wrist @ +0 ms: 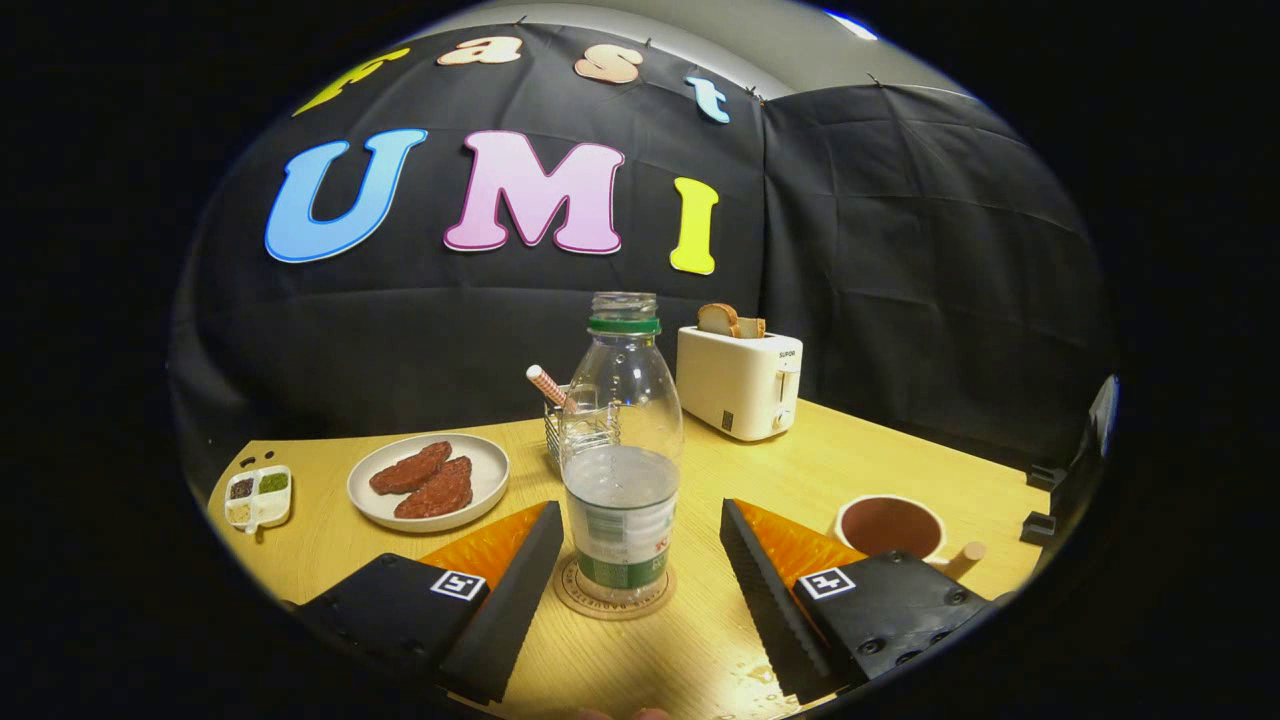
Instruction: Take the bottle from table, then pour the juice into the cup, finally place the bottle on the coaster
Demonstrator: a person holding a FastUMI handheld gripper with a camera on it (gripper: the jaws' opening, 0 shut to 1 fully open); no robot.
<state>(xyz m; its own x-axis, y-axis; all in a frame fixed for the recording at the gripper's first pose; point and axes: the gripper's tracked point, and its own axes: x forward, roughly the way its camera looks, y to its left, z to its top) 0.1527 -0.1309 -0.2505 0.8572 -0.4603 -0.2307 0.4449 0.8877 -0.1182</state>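
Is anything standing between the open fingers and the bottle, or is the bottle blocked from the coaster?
Nothing visible. The bottle already stands upright on the coaster, in the gap of the open gripper, with neither finger touching it. The cup sits off beyond the right finger.

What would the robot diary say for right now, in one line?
stage: bottle placed | bottle: upright on coaster, cap off | tongs: open, one finger either side, not touching | cup: beyond right finger

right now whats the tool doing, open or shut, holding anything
Tool: open, holding nothing; its fingers stand apart on either side of the bottle, which sits upright on the coaster.
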